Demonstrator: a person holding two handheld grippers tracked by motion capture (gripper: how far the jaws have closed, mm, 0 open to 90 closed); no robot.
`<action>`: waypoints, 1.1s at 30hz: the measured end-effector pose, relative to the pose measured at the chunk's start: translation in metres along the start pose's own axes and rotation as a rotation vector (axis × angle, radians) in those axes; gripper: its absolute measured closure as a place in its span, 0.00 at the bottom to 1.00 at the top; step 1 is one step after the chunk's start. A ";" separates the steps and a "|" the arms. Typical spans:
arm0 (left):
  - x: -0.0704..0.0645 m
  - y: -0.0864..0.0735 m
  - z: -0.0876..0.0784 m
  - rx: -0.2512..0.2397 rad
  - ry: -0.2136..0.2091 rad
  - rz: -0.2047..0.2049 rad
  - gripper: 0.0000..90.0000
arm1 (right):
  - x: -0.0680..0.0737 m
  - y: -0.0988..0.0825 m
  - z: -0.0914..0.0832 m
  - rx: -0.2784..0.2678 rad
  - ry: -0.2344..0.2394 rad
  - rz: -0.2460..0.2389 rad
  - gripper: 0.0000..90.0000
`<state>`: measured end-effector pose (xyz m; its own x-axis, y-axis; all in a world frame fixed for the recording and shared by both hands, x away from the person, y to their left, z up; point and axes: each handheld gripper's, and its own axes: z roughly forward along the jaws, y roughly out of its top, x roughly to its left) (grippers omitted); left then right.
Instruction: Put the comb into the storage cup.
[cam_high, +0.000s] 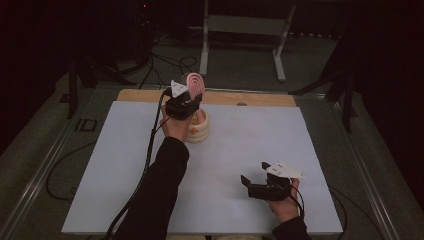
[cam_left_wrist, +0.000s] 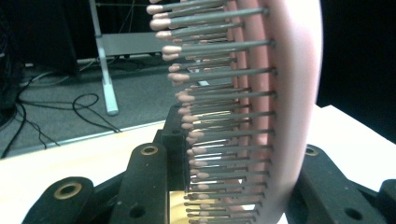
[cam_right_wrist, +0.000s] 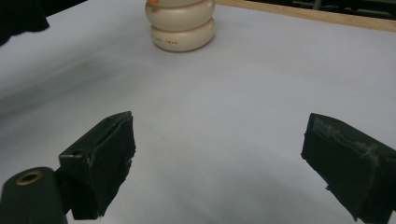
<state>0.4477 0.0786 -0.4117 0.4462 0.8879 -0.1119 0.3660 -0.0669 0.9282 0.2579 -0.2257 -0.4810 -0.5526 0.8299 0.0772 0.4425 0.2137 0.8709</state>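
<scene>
While the left hand is raised over the far side of the bench, the scene reads like this:
Left tongs (cam_high: 186, 102): closed on a pink hairbrush, held above a cream holder near the far edge of the white sheet
Hairbrush (cam_left_wrist: 280, 93): its pink oval head stands upright above the tongs in the high view; in the left gripper view the pink back faces right and the grey pins with pink tips point left
Grip: in the left gripper view the brush sits between the two black jaws, which press on it low down, near the bottom of the head; the handle is hidden
Holder (cam_high: 199, 128): a cream, ribbed, ring-stacked pot on the white sheet, just below and beside the left hand (cam_high: 176, 125); in the right gripper view it stands upright at the far end, with a small orange spot at its top edge
Right tongs (cam_high: 255, 177): open, jaws set wide apart with nothing between them, low over the near right part of the sheet, well apart from the holder
Right hand (cam_high: 286, 202): holds its gripper at the near edge of the bench
Bench (cam_high: 230, 97): a wooden top, showing as a strip along the far edge
White sheet (cam_high: 240, 145): covers most of the bench
</scene>
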 end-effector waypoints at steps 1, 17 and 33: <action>0.000 0.000 0.000 0.000 0.000 0.000 0.72 | 0.000 0.000 0.000 0.000 0.000 0.001 0.10; 0.009 -0.022 0.002 0.013 0.015 -0.068 0.72 | 0.002 -0.001 0.002 0.005 0.003 -0.002 0.10; 0.012 -0.030 0.005 0.046 0.012 -0.094 0.68 | 0.002 -0.001 0.002 0.005 0.004 -0.001 0.11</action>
<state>0.4465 0.0893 -0.4430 0.3986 0.8965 -0.1933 0.4429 -0.0036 0.8966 0.2582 -0.2231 -0.4828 -0.5560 0.8275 0.0781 0.4453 0.2173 0.8686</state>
